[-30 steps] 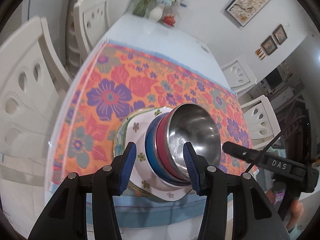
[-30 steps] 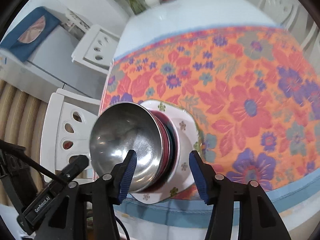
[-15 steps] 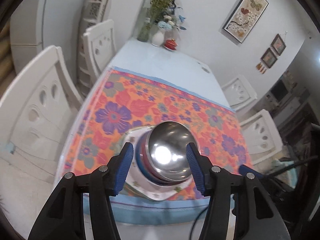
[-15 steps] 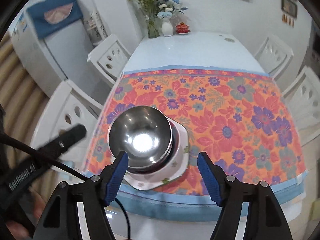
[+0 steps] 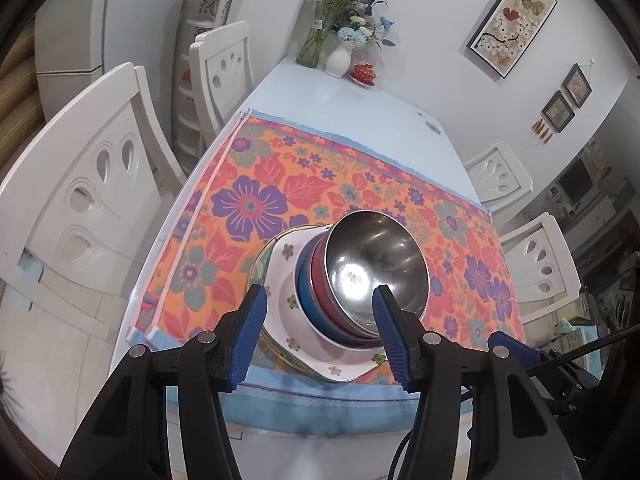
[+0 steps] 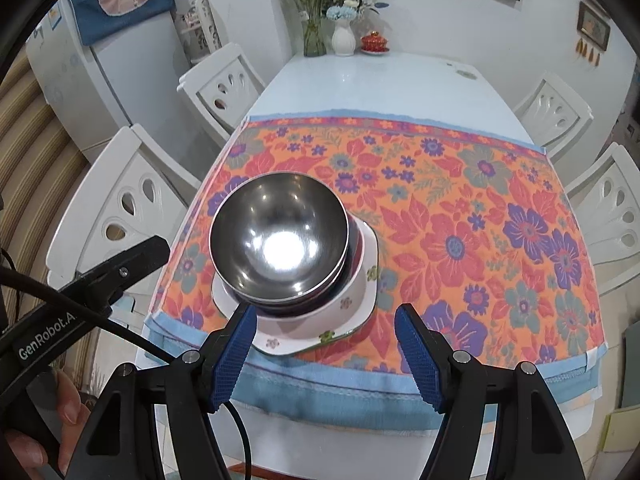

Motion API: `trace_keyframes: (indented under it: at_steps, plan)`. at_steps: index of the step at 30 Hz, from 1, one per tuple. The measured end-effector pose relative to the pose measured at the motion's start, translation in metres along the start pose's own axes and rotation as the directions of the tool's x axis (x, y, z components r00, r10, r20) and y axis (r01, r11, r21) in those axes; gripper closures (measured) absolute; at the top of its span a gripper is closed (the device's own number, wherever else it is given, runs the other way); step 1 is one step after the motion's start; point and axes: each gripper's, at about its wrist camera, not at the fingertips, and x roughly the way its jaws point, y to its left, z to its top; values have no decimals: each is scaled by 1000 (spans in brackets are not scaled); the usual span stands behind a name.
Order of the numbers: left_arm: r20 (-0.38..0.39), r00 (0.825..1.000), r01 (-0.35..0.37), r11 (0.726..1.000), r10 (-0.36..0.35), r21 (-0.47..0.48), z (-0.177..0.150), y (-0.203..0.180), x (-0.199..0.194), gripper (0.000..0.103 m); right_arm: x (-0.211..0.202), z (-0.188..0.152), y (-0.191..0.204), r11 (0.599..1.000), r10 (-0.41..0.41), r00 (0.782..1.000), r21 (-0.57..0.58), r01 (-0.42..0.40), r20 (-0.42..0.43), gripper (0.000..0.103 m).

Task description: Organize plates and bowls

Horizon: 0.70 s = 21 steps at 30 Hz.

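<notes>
Steel bowl (image 5: pixel 374 266) tops nested red bowl (image 5: pixel 320 280) and blue bowl (image 5: pixel 305 285), stack on flowered plate (image 5: pixel 288 320), near front edge of floral cloth (image 6: pixel 460 208). Left gripper (image 5: pixel 320 332) fingers apart, empty, stack beyond tips. Right gripper (image 6: pixel 326 340) fingers apart, empty, stack ahead, nearer left finger (image 6: pixel 234 350).

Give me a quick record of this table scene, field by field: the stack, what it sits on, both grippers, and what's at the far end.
top of stack: shiny steel bowl, empty
under it: red bowl, then blue bowl, nested
base: white flower-print plate on a green-rimmed plate
surface: orange floral tablecloth, stack near its front left corner
left gripper: open, holding nothing
right gripper: open, holding nothing
far end of table: white vase of flowers, glass vase, small red lidded pot
</notes>
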Motion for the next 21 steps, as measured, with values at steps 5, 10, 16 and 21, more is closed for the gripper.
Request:
trace_keyframes:
  at_steps: [5, 10, 16, 21]
  plan:
    - [-6, 1000, 0, 1000, 0, 10, -3, -1, 1, 50, 1, 0, 1, 1000, -1, 1000, -1, 1, -3, 34]
    - [-15, 1000, 0, 1000, 1, 15, -4, -2, 2, 50, 2, -2, 3, 1000, -2, 1000, -5, 2, -13, 34]
    - [-18, 1000, 9, 1000, -8, 14, -3, -4, 4, 50, 3, -1, 1, 1000, -7, 1000, -2, 7, -21, 34]
    - [-27, 1000, 11, 1000, -11, 21, -4, -6, 7, 50, 2, 0, -1, 1000, -10, 1000, 7, 10, -19, 34]
